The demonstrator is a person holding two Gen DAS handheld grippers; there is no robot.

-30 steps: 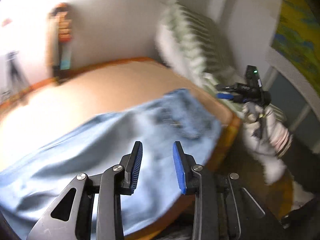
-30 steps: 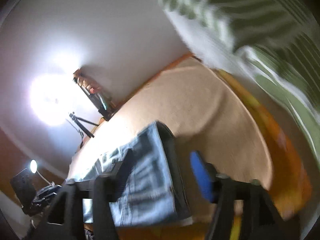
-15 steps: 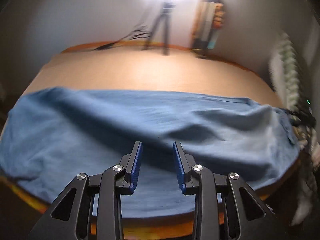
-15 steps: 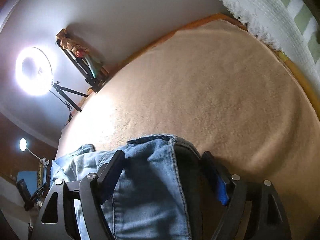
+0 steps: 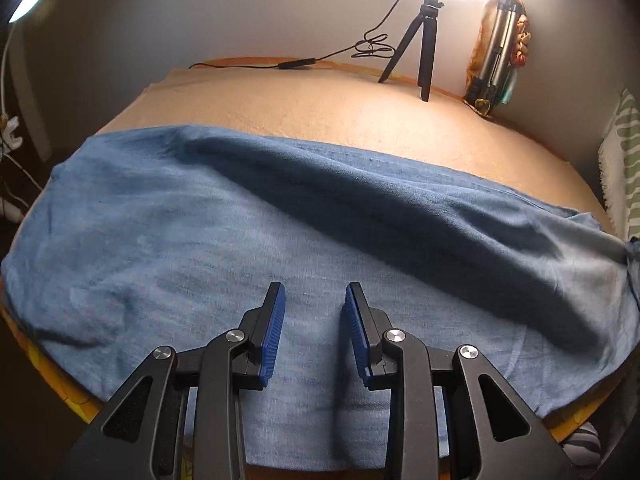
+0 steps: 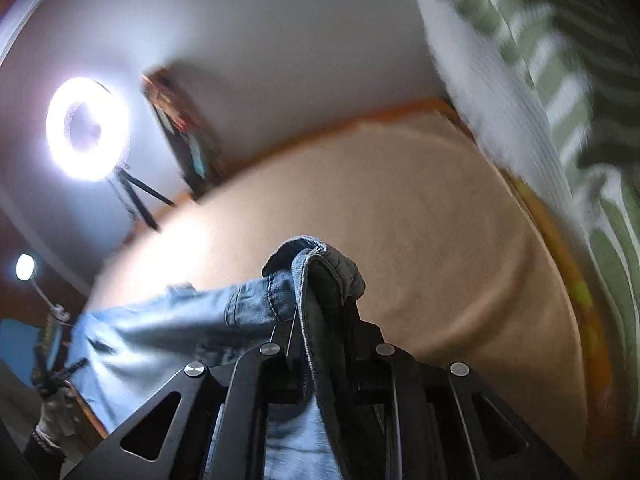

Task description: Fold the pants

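Since the earlier frame, the right gripper [image 6: 320,316] has been closing and its jaws are now clamped on the waistband of the pants [image 5: 304,240], which has been lifted slightly. The pants are spread across the tan-covered bed [image 5: 320,100], legs running left. The left gripper [image 5: 314,328] is held just above the denim near the near edge, jaws narrowly parted and empty. A matching hold at the hem end is advised, so the fold is carried evenly.
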